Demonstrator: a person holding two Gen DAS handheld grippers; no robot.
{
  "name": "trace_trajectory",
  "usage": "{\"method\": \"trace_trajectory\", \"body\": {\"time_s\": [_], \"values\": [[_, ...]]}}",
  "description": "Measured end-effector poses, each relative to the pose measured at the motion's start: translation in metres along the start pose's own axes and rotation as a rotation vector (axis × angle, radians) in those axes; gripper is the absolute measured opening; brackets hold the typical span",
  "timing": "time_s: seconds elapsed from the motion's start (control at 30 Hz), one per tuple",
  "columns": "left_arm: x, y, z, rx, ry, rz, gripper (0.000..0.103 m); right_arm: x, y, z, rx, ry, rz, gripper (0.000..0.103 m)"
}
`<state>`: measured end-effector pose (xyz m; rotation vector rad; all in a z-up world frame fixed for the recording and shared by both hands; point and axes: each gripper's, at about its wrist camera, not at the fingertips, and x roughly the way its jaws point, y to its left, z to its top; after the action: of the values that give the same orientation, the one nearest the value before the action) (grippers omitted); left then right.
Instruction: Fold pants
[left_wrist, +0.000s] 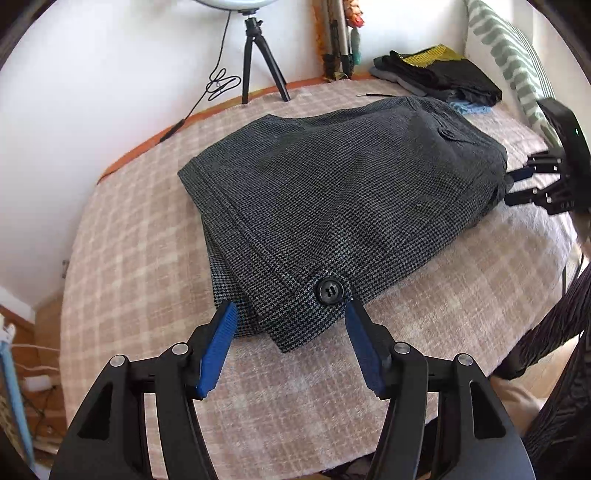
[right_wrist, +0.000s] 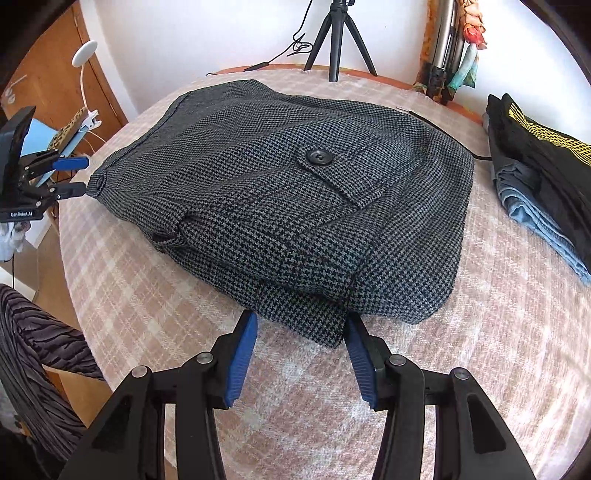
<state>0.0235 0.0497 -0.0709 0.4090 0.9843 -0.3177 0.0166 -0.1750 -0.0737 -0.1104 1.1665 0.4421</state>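
Left gripper (left_wrist: 290, 317) wide, straddling pants (left_wrist: 332, 206) waistband corner w/ button (left_wrist: 328, 291); right gripper (right_wrist: 301, 328) wide at opposite edge, prob. ready for another fold. Pants folded mid-bed (right_wrist: 498, 350).

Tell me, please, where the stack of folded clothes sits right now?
The stack of folded clothes lies at the right edge of the right wrist view on the checked blanket, just right of the folded pants.
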Motion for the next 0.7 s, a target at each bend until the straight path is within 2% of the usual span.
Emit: {"method": "trace_trajectory", "body": {"time_s": [0.03, 0.17, 0.37, 0.4, 0.43, 0.47, 0.57, 0.7], "values": [[-0.003, -0.006, 0.0, 0.056, -0.01, 0.031, 0.06, 0.001, 0.001, 0.001, -0.001, -0.003, 0.005, 0.045], [0.001, -0.028, 0.003, 0.203, -0.006, 0.067, 0.06, 0.0, 0.003, 0.005, -0.006, -0.015, 0.022, 0.035], [0.039, -0.044, -0.004, 0.341, 0.077, 0.156, 0.06, 0.0, 0.007, 0.002, -0.013, -0.036, 0.041, 0.019], [0.042, -0.044, -0.004, 0.356, 0.077, 0.176, 0.055, 0.0, 0.008, 0.002, -0.017, -0.04, 0.036, 0.017], [0.044, -0.042, -0.003, 0.363, 0.074, 0.183, 0.036, 0.0, 0.009, 0.002, -0.017, -0.044, 0.033, 0.016], [0.045, -0.037, -0.001, 0.351, 0.08, 0.168, 0.033, -0.001, 0.01, 0.002, -0.019, -0.046, 0.031, 0.015], [0.035, -0.022, 0.01, 0.295, 0.053, 0.135, 0.028, -0.005, 0.011, 0.003, -0.026, -0.063, 0.021, 0.012], [0.011, -0.004, 0.033, 0.266, -0.024, 0.163, 0.026, -0.017, 0.018, 0.004, -0.041, -0.103, -0.008, 0.009]]}}
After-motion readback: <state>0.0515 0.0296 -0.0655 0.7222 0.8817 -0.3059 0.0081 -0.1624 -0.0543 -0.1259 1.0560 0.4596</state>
